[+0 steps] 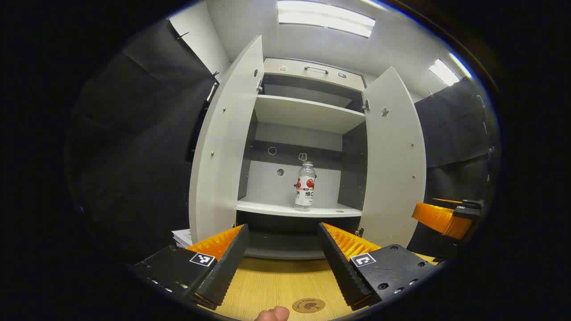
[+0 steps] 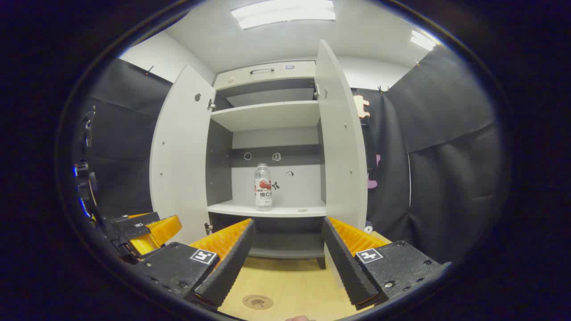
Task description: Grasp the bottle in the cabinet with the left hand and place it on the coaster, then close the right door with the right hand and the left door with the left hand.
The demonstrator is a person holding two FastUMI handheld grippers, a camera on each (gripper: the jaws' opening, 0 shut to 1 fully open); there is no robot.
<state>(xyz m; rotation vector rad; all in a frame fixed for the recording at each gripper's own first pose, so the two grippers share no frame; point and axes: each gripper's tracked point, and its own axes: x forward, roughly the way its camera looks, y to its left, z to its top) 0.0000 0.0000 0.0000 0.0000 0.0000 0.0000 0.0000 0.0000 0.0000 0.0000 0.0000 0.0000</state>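
Bottle [image 1: 305, 186] with red-and-white label upright on cabinet shelf [image 1: 285, 208]

a fingertip [image 1: 273, 314] is cut off at the bottom edge, and the bottle [image 1: 305, 186] label's small print is unreadable.

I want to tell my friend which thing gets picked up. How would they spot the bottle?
Find the tall white cabinet with both doors swung open. Look past the bare upper shelf to the lower shelf, just above the wooden table. The bottle stands upright there, alone: clear plastic with a red and white label, the only loose thing in the cabinet.
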